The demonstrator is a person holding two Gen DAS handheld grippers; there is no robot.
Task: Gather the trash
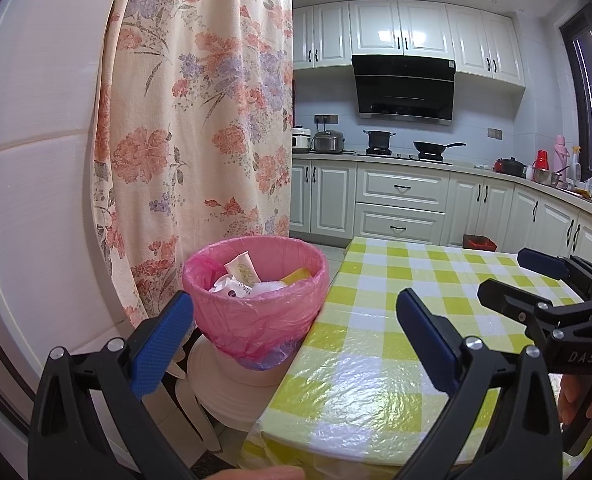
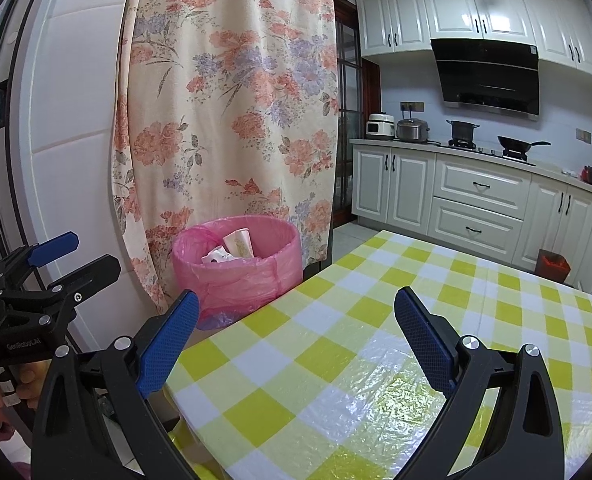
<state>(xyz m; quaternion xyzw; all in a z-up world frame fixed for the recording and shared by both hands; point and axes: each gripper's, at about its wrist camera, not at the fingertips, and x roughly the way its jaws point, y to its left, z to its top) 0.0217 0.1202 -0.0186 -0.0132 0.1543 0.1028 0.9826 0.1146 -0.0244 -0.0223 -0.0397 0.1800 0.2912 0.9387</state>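
Both grippers, left gripper [image 1: 292, 328] and right gripper [image 2: 296, 326], hover with jaws wide and empty above the checked surface [image 1: 380, 344] (bare, glossy oilcloth). Just past the surface's left edge stands the pink-lined trash bin [image 1: 256, 304], holding wrappers, touching the floral curtain [image 1: 200, 120] behind it.

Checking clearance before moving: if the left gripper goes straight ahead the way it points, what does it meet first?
Probably nothing soon: the open left gripper points over the table corner, with the pink bin just left of its line. Depth is unclear, so its left finger might brush the bin.
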